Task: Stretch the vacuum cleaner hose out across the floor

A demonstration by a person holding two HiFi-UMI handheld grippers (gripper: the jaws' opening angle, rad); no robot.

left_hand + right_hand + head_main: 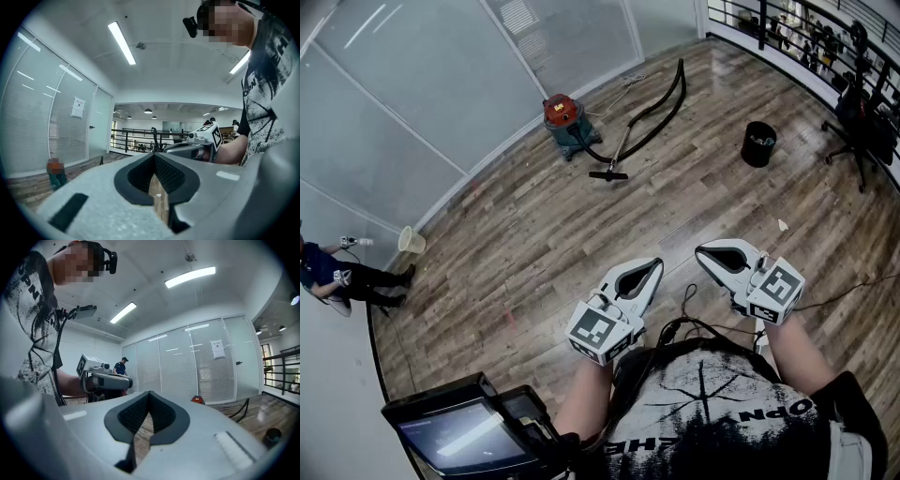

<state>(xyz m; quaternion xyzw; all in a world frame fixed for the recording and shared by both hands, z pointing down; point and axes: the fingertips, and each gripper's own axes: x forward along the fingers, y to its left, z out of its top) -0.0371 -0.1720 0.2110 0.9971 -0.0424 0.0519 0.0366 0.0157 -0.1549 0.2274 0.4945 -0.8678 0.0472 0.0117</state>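
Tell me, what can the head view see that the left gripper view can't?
Only the head view shows the black bucket, a person sitting by the wall and a screen near the bottom edge. Only the left gripper view shows the ceiling lights and a paper on the glass wall. Both show the red-topped vacuum cleaner, the right hand-held gripper, the wooden floor and the black railing.

White T-shirt (712, 398) (black print), black sleeves (855, 412)
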